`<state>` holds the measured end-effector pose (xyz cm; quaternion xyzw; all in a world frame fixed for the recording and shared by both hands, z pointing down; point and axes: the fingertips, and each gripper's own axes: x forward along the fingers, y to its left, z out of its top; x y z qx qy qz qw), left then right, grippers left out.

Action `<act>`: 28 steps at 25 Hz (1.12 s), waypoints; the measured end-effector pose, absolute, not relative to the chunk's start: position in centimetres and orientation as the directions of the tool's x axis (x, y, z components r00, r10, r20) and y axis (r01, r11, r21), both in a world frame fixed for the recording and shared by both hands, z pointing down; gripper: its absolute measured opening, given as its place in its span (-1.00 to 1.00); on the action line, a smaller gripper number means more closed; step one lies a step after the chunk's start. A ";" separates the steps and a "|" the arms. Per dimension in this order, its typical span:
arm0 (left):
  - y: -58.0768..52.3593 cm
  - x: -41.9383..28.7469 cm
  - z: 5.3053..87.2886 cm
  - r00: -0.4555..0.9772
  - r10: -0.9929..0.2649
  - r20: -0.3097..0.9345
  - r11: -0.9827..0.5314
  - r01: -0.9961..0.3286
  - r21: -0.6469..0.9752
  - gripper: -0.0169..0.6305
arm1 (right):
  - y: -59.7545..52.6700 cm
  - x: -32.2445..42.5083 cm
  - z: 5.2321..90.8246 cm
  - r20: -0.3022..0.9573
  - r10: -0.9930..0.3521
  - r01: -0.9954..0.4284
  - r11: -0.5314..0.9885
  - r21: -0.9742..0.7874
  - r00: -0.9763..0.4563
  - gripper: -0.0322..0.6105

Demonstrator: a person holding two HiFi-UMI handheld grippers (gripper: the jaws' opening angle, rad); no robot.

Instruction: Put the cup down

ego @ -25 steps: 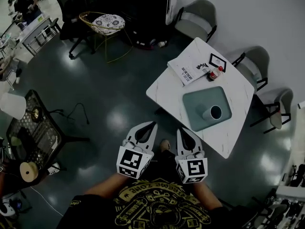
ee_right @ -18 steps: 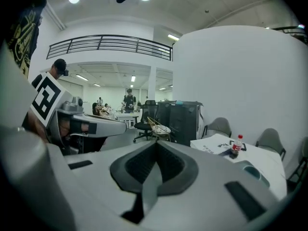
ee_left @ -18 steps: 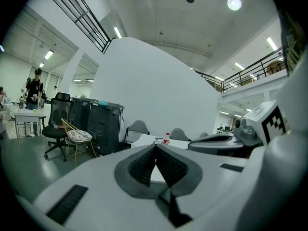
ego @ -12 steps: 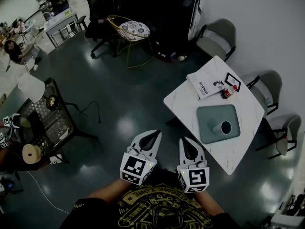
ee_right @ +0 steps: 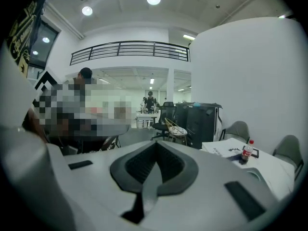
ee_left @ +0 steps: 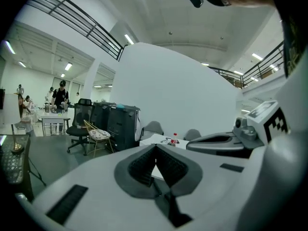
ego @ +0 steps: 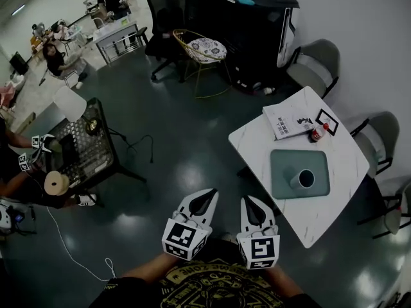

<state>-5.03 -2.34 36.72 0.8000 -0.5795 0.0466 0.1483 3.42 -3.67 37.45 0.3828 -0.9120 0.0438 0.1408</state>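
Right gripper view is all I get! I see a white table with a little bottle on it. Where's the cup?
Observer: In the head view the cup stands upright on a grey-green tray on that table.
Operator: Is my other gripper holding anything?
Observer: No. The left gripper is shut and empty, side by side with the right gripper.
Operator: Is the cup close to us?
Observer: It stands well apart from both grippers, ahead and to the right, past the table's near edge.
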 end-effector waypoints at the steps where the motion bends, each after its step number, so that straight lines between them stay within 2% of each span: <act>1: -1.7 -4.5 36.9 0.313 -0.915 0.254 -0.273 -0.945 0.180 -0.92 | -3.2 3.8 37.7 0.294 -0.674 -0.700 0.714 0.022 -0.678 -0.88; 9: 1.5 -2.2 37.8 0.274 -0.916 0.294 -0.237 -0.959 0.155 -0.92 | 0.0 5.3 39.2 0.327 -0.624 -0.661 0.750 -0.003 -0.710 -0.88; 28: 1.7 -4.5 38.3 0.409 -0.870 0.275 -0.382 -0.912 0.148 -0.92 | 1.5 2.8 38.9 0.328 -0.715 -0.751 0.660 0.027 -0.617 -0.89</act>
